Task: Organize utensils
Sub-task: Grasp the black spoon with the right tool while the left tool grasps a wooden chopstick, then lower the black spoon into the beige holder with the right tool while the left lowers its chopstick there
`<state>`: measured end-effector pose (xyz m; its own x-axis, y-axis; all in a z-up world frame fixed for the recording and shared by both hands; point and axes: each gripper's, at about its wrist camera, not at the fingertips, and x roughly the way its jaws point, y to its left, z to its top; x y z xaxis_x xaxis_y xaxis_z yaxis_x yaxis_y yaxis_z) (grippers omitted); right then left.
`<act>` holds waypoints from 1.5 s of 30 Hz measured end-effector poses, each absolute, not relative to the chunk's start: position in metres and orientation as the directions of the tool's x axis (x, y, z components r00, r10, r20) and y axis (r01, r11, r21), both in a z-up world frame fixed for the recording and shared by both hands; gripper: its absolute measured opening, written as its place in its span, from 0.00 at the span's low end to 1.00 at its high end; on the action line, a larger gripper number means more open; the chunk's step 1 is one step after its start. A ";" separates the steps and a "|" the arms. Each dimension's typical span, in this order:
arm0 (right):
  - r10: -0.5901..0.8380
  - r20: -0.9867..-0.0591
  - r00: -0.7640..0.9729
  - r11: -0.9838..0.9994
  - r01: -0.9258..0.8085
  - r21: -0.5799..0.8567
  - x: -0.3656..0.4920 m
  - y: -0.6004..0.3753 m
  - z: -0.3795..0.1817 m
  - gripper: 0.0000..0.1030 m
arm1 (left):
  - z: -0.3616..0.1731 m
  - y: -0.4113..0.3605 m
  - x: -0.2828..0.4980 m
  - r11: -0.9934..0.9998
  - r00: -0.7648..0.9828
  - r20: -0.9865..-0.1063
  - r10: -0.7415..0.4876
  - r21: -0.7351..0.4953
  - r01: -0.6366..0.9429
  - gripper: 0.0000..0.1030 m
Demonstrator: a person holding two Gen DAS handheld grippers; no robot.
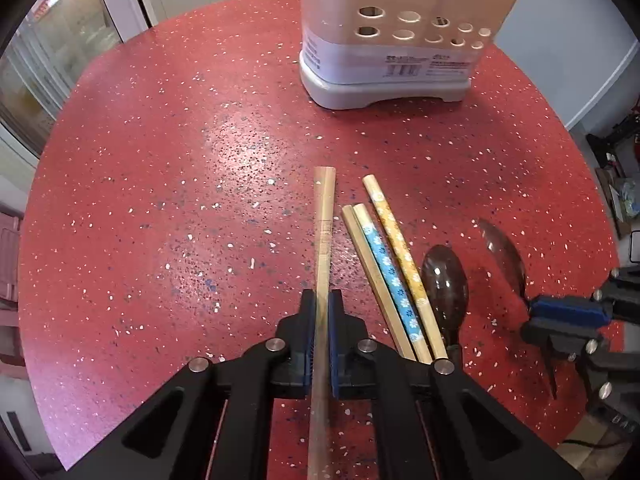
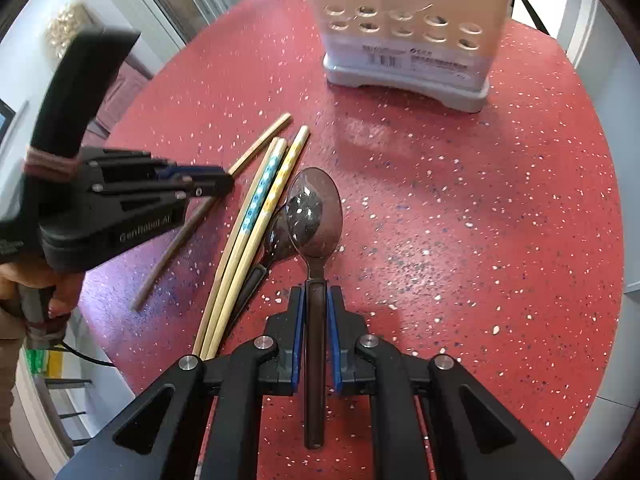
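In the left wrist view my left gripper (image 1: 322,300) is shut on a plain wooden chopstick (image 1: 325,216) that points away across the red speckled table (image 1: 160,160). To its right lie a plain chopstick (image 1: 370,264), a blue-flowered chopstick (image 1: 390,276), a yellow-flowered chopstick (image 1: 400,256) and a dark see-through spoon (image 1: 444,284). My right gripper (image 2: 316,296) is shut on the handle of a second dark spoon (image 2: 316,212), held just above the table. The cream utensil holder (image 1: 384,32) with round holes stands at the far side, apart from both grippers.
The right wrist view shows the left gripper (image 2: 222,184) with its chopstick (image 2: 260,145) at the left, and a person's hand (image 2: 60,292) on its handle. The holder (image 2: 412,28) sits near the table's far edge. The table is round, with floor and furniture beyond its rim.
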<state>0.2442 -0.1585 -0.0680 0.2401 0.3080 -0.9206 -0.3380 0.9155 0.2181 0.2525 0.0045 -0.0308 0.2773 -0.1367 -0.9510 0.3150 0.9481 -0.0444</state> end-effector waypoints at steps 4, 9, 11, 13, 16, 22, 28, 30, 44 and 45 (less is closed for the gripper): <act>0.345 -0.901 0.264 0.909 -0.331 0.252 0.242 -0.176 -0.060 0.12 | -0.024 0.012 0.235 0.961 0.351 -0.925 -0.143 -0.046 0.272 0.33; 0.408 -0.867 0.287 0.891 -0.331 0.310 0.243 -0.200 -0.051 0.12 | 0.001 0.028 0.213 0.976 0.488 -0.852 -0.189 -0.109 0.187 0.33; 0.428 -0.850 0.307 0.885 -0.334 0.325 0.230 -0.208 -0.042 0.12 | 0.013 0.032 0.205 0.979 0.542 -0.816 -0.200 -0.140 0.151 0.33; 0.444 -0.833 0.328 0.879 -0.337 0.336 0.227 -0.219 -0.036 0.12 | 0.023 0.037 0.195 0.977 0.576 -0.790 -0.212 -0.168 0.130 0.33; 0.480 -0.801 0.358 0.865 -0.344 0.365 0.225 -0.231 -0.024 0.12 | 0.038 0.040 0.191 0.972 0.610 -0.758 -0.233 -0.208 0.113 0.33; 0.508 -0.742 0.437 0.856 -0.351 0.379 0.226 -0.250 0.010 0.12 | 0.075 0.035 0.186 0.960 0.671 -0.692 -0.267 -0.250 0.125 0.33; 0.511 -0.692 0.510 0.858 -0.358 0.369 0.244 -0.242 0.036 0.12 | 0.111 0.035 0.202 0.947 0.744 -0.602 -0.289 -0.293 0.130 0.33; 0.508 -0.676 0.534 0.860 -0.359 0.362 0.252 -0.246 0.047 0.12 | 0.122 0.034 0.210 0.944 0.761 -0.579 -0.292 -0.302 0.132 0.33; 0.472 -0.607 0.639 0.881 -0.359 0.308 0.340 -0.246 0.102 0.12 | 0.179 0.012 0.300 0.937 0.830 -0.473 -0.295 -0.312 0.155 0.33; 0.470 -0.603 0.645 0.883 -0.356 0.306 0.349 -0.245 0.104 0.12 | 0.180 0.010 0.309 0.936 0.831 -0.471 -0.296 -0.317 0.154 0.33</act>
<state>0.3485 -0.2450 0.1040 0.6446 0.4697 -0.6033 -0.3564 0.8827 0.3064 0.3094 0.0101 0.1795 0.8307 -0.2962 -0.4714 0.1536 0.9358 -0.3174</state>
